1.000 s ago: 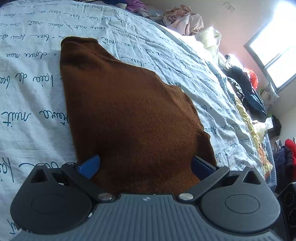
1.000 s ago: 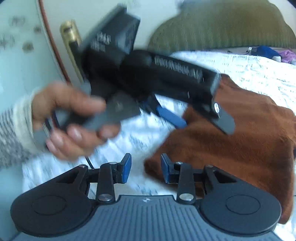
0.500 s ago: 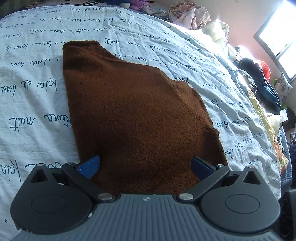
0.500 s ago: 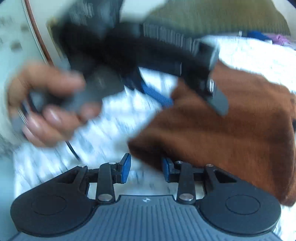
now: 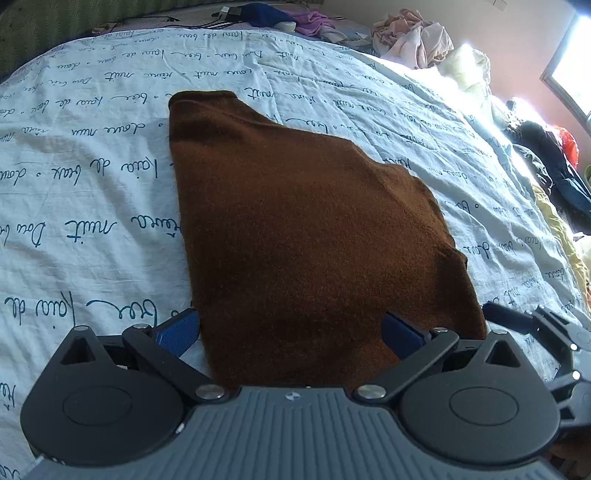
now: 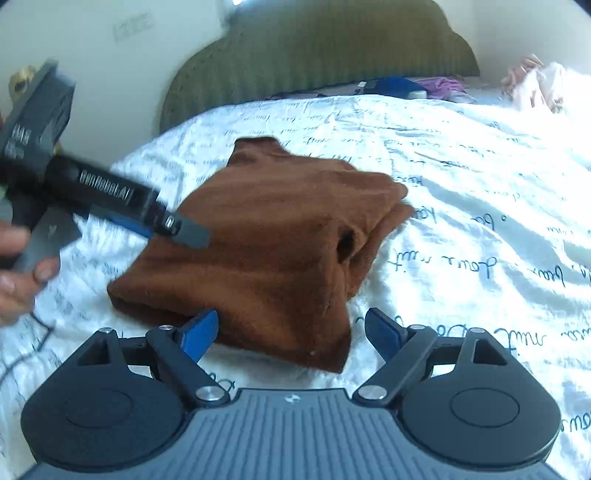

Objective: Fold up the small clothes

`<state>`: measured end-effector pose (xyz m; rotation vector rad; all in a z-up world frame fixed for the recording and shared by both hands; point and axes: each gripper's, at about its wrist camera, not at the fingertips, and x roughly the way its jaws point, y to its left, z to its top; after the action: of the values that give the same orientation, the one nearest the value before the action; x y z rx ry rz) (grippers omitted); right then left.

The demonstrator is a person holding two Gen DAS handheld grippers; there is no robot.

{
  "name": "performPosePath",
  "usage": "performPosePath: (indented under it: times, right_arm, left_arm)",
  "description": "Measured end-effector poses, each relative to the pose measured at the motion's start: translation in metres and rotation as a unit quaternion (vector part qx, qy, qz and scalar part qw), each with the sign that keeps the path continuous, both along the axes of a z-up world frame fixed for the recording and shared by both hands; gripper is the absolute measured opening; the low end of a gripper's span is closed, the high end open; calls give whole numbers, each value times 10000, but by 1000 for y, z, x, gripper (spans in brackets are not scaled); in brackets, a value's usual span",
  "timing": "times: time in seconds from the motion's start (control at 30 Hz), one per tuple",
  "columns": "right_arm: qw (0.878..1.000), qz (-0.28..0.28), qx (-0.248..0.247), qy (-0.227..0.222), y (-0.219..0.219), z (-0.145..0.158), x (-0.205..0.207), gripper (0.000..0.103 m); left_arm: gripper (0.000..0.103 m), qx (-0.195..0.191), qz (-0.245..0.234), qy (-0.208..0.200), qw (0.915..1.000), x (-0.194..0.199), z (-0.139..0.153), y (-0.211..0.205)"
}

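Note:
A folded brown knit garment [image 5: 306,236] lies flat on the white bed sheet [image 5: 74,155] with blue script. My left gripper [image 5: 291,332] is open, its blue pads wide apart either side of the garment's near edge. In the right wrist view the same garment [image 6: 266,240] shows layered folds. My right gripper [image 6: 291,328] is open over its near right corner, the left pad touching the cloth. The left gripper [image 6: 110,206], held in a hand, shows at the garment's left side.
A green padded headboard [image 6: 317,48] stands behind the bed. Loose clothes [image 5: 410,33] are piled at the far end, and more clothes [image 5: 554,166] run along the right side. A window [image 5: 576,74] glares at the right.
The right gripper has opened wide and swung to the garment's near right corner. The left gripper has pulled back a little along the garment and stays open.

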<state>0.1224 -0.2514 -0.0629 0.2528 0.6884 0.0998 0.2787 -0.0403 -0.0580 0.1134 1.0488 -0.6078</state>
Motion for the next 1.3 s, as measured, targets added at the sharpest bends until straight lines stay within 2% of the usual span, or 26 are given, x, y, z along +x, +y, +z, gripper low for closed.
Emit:
performPosePath:
  times: [0.1, 0.23, 0.3, 0.47, 0.53, 0.7, 0.8, 0.87, 0.93, 1.03, 1.1, 1.23, 1.3]
  right_arm:
    - [9989, -453, 135, -31, -20, 1, 6, 87]
    - [9974, -653, 292, -8, -32, 1, 24, 87]
    - [9955, -773, 555, 37, -40, -2, 36, 88]
    - [9899, -859, 1077, 323, -48, -18, 58, 88]
    - [9892, -806, 1187, 308, -46, -23, 59, 91]
    - [9930, -560, 1001, 270, -38, -20, 58, 94]
    - [9920, -719, 1016, 218, -43, -18, 63, 94]
    - [9915, -678, 1067, 314, -43, -21, 68, 96]
    - [9949, -543, 806, 276, -34, -22, 65, 97]
    - [9970, -434, 601, 209, -26, -24, 55, 97]
    - [9971, -459, 585, 179, -24, -25, 49, 97]
    - [9971, -496, 553, 147, -21, -26, 47, 98]
    - [9969, -523, 579, 76, -21, -29, 46, 99]
  left_arm:
    - [103, 111, 149, -137, 9997, 0, 2, 7]
    - [103, 107, 329, -249, 9991, 4, 6, 9]
    - [103, 149, 365, -282, 9988, 8, 7, 6]
    - [103, 247, 381, -259, 9986, 16, -3, -5]
    - [103, 259, 413, -199, 9986, 16, -8, -6]
    - [103, 230, 448, -191, 9985, 19, -10, -6]
    - [103, 348, 535, -237, 9977, 22, -10, -9]
    - [103, 199, 501, 149, 9984, 31, -17, -10]
    - [103, -8, 663, 394, 9970, 38, -24, -5]
    - [103, -66, 616, 229, 9978, 36, -25, -6]
    - [103, -102, 782, 170, 9967, 33, -25, -7]
    - [103, -564, 1119, -154, 9920, 28, -30, -8]
    - [103, -625, 1249, -191, 9900, 27, -30, -9]
